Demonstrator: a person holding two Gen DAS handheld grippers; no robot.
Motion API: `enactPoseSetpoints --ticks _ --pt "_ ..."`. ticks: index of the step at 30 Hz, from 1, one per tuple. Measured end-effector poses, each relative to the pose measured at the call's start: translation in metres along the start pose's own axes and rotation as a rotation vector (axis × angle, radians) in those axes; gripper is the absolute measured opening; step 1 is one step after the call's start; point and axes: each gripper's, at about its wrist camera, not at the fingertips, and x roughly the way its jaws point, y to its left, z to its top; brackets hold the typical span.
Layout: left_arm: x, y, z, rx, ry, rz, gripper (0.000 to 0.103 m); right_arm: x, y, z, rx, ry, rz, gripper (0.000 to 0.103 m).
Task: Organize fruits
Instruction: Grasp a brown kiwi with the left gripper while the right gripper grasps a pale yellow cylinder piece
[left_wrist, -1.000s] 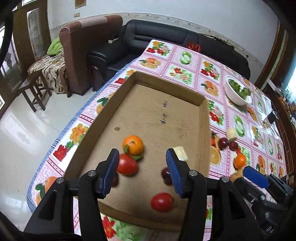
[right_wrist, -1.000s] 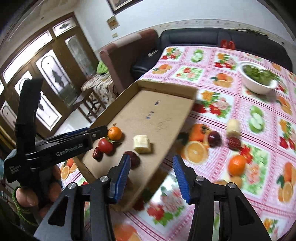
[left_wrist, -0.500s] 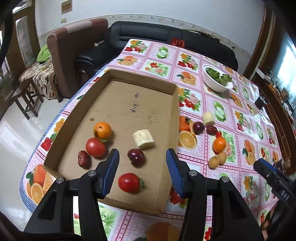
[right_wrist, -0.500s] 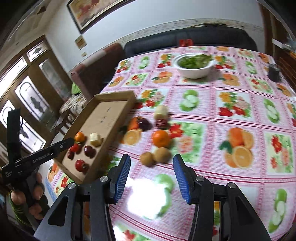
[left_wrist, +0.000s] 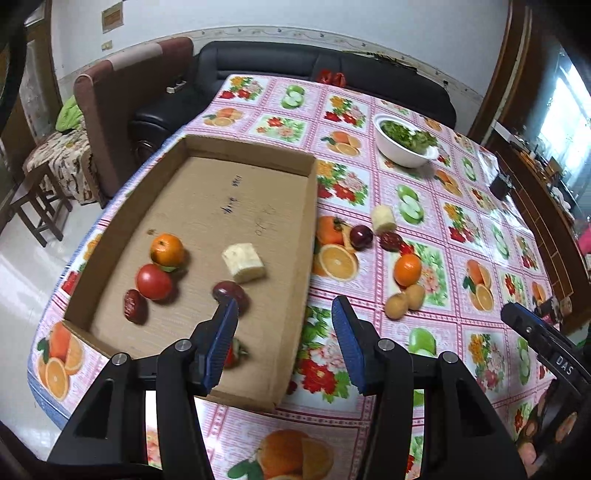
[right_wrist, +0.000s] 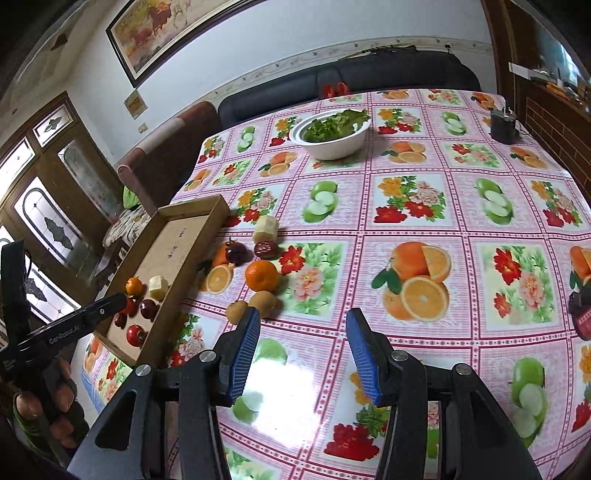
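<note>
Mostly my left tongs (left_wrist: 282, 332) hang above the near right wall of the cardboard tray (left_wrist: 312, 229), blue pads apart, nothing between them; my right tongs (right_wrist: 303, 347) sit over bare cloth on the bench (right_wrist: 461, 206), also spread and empty. Left view gives me the tray floor up close: a mandarin (left_wrist: 167, 250), a tomato (left_wrist: 154, 281) touching it, a red date (left_wrist: 133, 304) just beside the tomato, a pale cut chunk (left_wrist: 243, 262), a dark plum (left_wrist: 229, 292), and a second tomato (left_wrist: 234, 353) half hidden behind the left pad. Right view shows the same tray small at the left edge, but it opens up the loose cluster on the cloth: an orange (right_wrist: 262, 275), two brown round fruits (right_wrist: 264, 301) touching each other just ahead of the left pad, another dark plum (right_wrist: 236, 253), another date (right_wrist: 266, 249) and a pale stub (right_wrist: 265, 229). Only the right view shows my left hand (right_wrist: 40, 402) on its handle, a dark cup (right_wrist: 503, 125) at the far bench edge and a framed picture (right_wrist: 166, 26) on the wall; both show the white bowl of greens (right_wrist: 328, 136). Tray's long axis runs away from me toward the sofa (left_wrist: 314, 62), loose fruit lying along its right wall.
</note>
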Motion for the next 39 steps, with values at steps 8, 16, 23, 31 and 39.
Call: enactPoseSetpoints --ticks 8,16,23,31,39 --pt "0.009 -0.033 -0.014 0.065 0.045 -0.068 0.052 0.004 -0.008 -0.002 0.014 0.009 -0.002 0.050" --pt "0.023 -0.061 -0.023 0.153 0.089 -0.122 0.051 0.012 -0.009 -0.003 0.014 0.021 0.005 0.050" --pt "0.037 -0.067 -0.028 0.173 0.127 -0.174 0.051 0.030 0.001 0.006 -0.006 0.038 0.035 0.050" --pt "0.059 -0.076 -0.018 0.193 0.153 -0.208 0.051 0.080 0.019 0.043 -0.021 0.077 0.074 0.050" --pt "0.081 -0.078 -0.007 0.198 0.184 -0.214 0.051 0.139 0.038 0.078 -0.039 0.128 0.071 0.051"
